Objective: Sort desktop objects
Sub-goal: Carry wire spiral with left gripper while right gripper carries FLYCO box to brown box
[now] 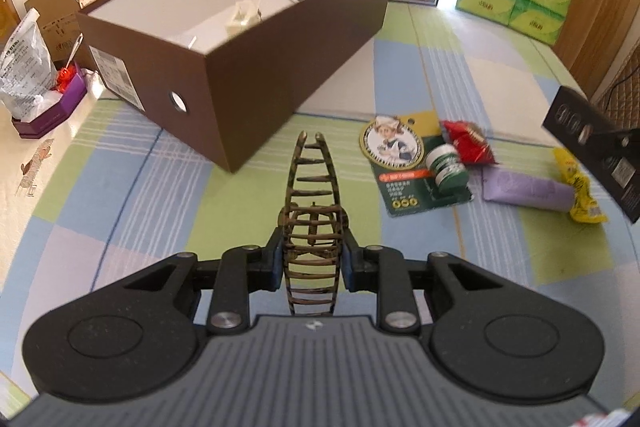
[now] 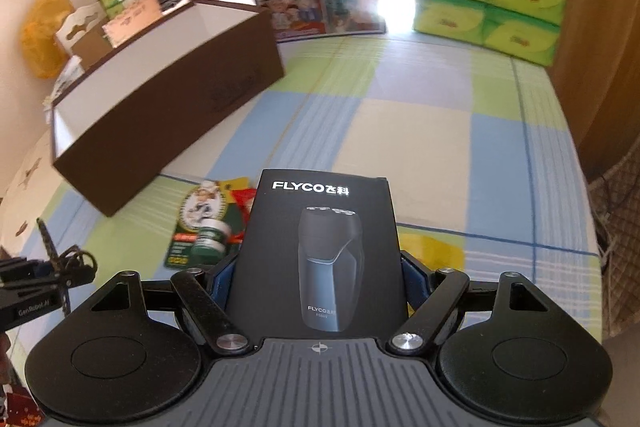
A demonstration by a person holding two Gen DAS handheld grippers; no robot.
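The left gripper (image 1: 312, 251) is clamped on a camouflage-patterned hair claw clip (image 1: 314, 187), which points away from it above the checked tablecloth (image 1: 160, 195). The right gripper (image 2: 320, 287) grips a black shaver box (image 2: 320, 247) by its sides. Ahead and left of both stands the open brown box (image 1: 248, 75). Between the grippers, lying on the cloth: a green carded jar (image 1: 446, 167), a red packet (image 1: 470, 143), a purple pack (image 1: 528, 187).

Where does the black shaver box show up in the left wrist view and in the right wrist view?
Left wrist view: the black shaver box is at the right edge, raised above the checked cloth.
Right wrist view: it fills the lower centre, clamped between the right hand-held gripper pads.
Shared landmark: the brown box, upper left in both.
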